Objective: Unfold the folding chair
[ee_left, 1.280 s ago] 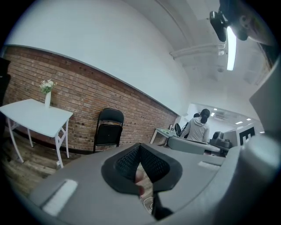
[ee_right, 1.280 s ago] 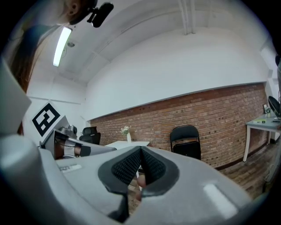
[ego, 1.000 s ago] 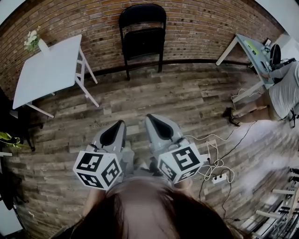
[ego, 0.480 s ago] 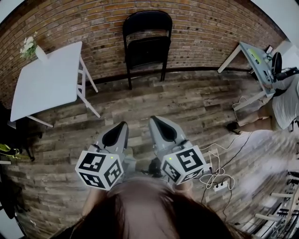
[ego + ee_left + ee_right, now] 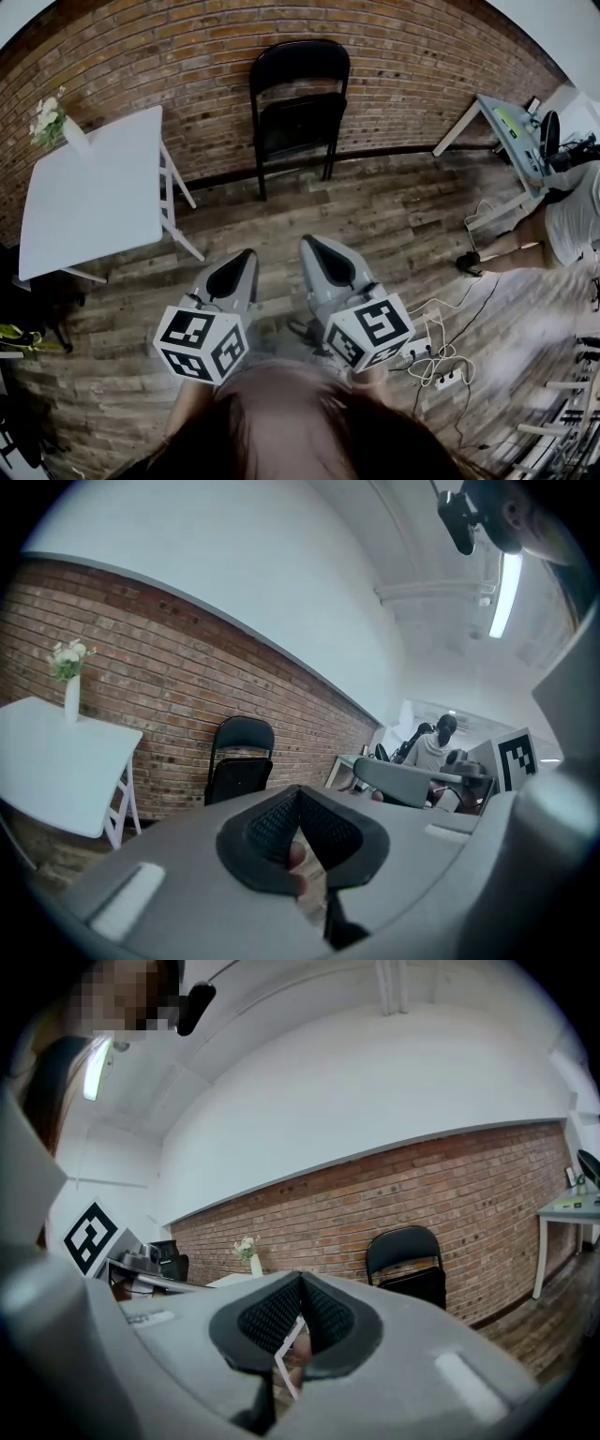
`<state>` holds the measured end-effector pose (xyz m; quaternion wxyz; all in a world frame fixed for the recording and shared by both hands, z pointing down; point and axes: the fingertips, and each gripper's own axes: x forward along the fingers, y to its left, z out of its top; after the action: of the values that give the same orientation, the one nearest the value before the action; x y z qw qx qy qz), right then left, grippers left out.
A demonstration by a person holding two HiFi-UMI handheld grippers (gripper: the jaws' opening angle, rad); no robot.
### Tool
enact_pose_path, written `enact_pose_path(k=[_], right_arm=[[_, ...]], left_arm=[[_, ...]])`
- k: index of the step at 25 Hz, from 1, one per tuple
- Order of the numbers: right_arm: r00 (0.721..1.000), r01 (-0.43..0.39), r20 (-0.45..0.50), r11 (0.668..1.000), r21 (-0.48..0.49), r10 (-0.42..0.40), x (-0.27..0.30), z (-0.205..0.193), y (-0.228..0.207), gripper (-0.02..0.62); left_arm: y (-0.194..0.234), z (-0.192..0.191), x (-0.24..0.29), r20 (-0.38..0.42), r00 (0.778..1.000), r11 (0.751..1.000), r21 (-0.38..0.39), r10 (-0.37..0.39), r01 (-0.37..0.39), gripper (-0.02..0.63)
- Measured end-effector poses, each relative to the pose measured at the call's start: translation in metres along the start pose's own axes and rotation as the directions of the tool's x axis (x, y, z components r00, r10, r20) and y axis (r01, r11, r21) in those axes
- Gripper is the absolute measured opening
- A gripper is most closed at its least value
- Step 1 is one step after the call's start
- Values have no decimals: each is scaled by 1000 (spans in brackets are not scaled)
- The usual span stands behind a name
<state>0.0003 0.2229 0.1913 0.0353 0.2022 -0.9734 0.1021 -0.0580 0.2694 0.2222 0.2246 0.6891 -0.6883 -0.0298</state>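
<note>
A black folding chair (image 5: 298, 112) leans folded against the brick wall at the top of the head view, well ahead of both grippers. It also shows small in the left gripper view as the chair (image 5: 240, 766) and in the right gripper view as the chair (image 5: 409, 1265). My left gripper (image 5: 246, 257) and right gripper (image 5: 309, 244) are held side by side over the wooden floor, both pointing toward the chair. Both are shut with nothing between the jaws: left gripper (image 5: 298, 794), right gripper (image 5: 301, 1281).
A white table (image 5: 89, 192) with a vase of flowers (image 5: 52, 117) stands at the left by the wall. Another desk (image 5: 511, 127) and a seated person (image 5: 572, 202) are at the right. Cables and a power strip (image 5: 441, 361) lie on the floor at my right.
Both grippers and the head have moved forward toward the chair; the chair and table sit lower and larger in the head view. The jaws stayed shut.
</note>
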Motion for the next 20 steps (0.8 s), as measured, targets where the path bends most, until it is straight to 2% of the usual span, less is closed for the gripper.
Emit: enact_pose_path(k=[4,9,14,20], right_arm=[[1000,-3,-4,1000,-17,3,21,2,-4,-3],[1000,11,-14,1000,7,-11,47,-1,-24,-3],[1000,17,-5,999,28,-17,84,0,-60,-3],[1000,26,-3,998,56,-26,143,15,-114,-3]], left_arm=[[19,6,13,-10,1000,1000,-11,-5,5,-2],[40,13,40,-15,1000,1000,-16,-6,5,-2],[65,27,85,-12,1000,1000,-11,8,-8,-2],[86,65,157,-18,1000,1000,17,-15,15,-2]])
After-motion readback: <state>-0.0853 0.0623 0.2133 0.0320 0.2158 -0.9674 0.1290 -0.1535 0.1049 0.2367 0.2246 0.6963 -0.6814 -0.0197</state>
